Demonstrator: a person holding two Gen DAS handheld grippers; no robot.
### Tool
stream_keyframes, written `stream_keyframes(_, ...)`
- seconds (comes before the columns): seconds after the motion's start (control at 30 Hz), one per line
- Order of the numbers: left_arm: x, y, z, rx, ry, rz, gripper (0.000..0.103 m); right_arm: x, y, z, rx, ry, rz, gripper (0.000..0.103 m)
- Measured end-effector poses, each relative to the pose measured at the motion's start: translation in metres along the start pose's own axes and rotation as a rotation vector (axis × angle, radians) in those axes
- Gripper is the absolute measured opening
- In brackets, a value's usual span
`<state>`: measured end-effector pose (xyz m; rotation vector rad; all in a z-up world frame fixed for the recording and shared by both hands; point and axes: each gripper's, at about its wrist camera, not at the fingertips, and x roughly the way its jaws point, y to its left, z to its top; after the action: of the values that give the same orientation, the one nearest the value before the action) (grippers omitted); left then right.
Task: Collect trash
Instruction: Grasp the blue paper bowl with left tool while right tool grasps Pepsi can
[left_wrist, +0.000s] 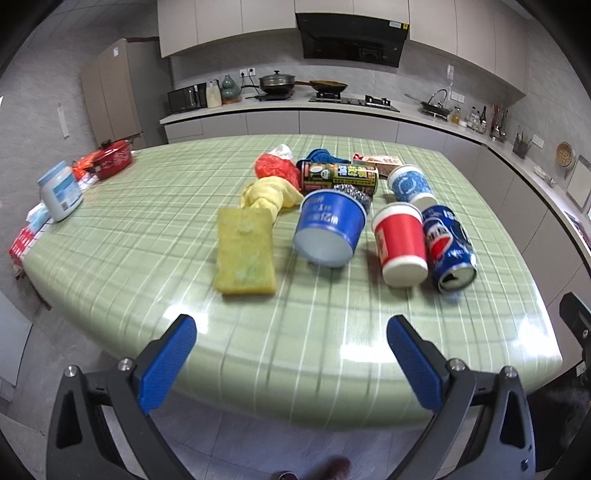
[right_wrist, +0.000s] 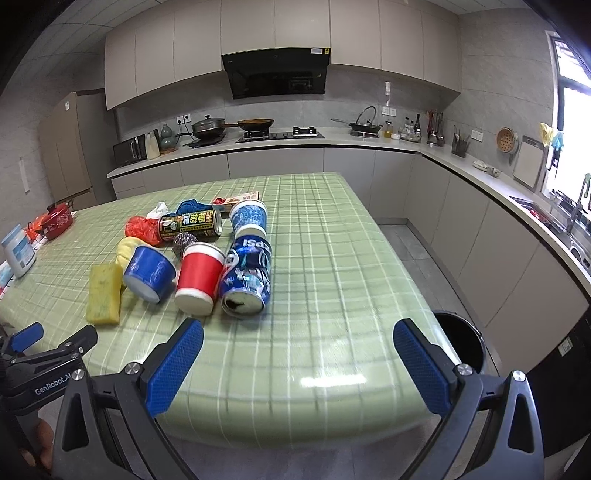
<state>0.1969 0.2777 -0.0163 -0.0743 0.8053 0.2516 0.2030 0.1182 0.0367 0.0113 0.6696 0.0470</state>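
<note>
A heap of litter lies on the green checked table (left_wrist: 147, 221) (right_wrist: 332, 258). It holds a crushed blue Pepsi can (left_wrist: 448, 249) (right_wrist: 247, 277), a red paper cup (left_wrist: 399, 245) (right_wrist: 199, 275), a blue paper bowl (left_wrist: 328, 229) (right_wrist: 147, 273), a blue-and-white cup (left_wrist: 410, 184) (right_wrist: 249, 218), a dark drink can (left_wrist: 340, 176) (right_wrist: 190, 224), a yellow sponge (left_wrist: 243, 254) (right_wrist: 105, 293), a yellow cloth (left_wrist: 269, 195) and a red plastic bag (left_wrist: 277, 168) (right_wrist: 142, 229). My left gripper (left_wrist: 291, 350) is open before the table's near edge. My right gripper (right_wrist: 297, 352) is open too, just short of the Pepsi can.
A black bin (right_wrist: 460, 341) stands on the floor at the table's right front corner. A white jar (left_wrist: 61, 192) (right_wrist: 18, 253) and a red pot (left_wrist: 114, 158) (right_wrist: 57, 221) sit at the table's left edge. Kitchen counters run behind and along the right.
</note>
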Motion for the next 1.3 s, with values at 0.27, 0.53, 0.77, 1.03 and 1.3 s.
stream_keyframes(0.27, 0.039, -0.012, 0.035, 0.027, 0.027, -0.024, 0.103, 0.051, 0.005, 0.032, -0.008, 0.002, 0.051, 0.103)
stream_keyframes(0.53, 0.07, -0.013, 0.06, 0.05, 0.058, -0.068, 0.103, 0.085, 0.012, 0.053, 0.009, 0.027, 0.043, 0.103)
stream_keyframes(0.77, 0.091, -0.017, 0.074, 0.138, 0.068, -0.112, 0.103, 0.102, 0.027, 0.062, 0.045, 0.047, -0.009, 0.103)
stream_keyframes(1.03, 0.118, -0.016, 0.08, 0.188, 0.121, -0.157, 0.103, 0.125, 0.04, 0.064, 0.066, 0.09, -0.046, 0.103)
stream_keyframes(1.3, 0.136, -0.013, 0.076, 0.211, 0.169, -0.213, 0.091, 0.149, 0.046, 0.063, 0.078, 0.133, -0.048, 0.103)
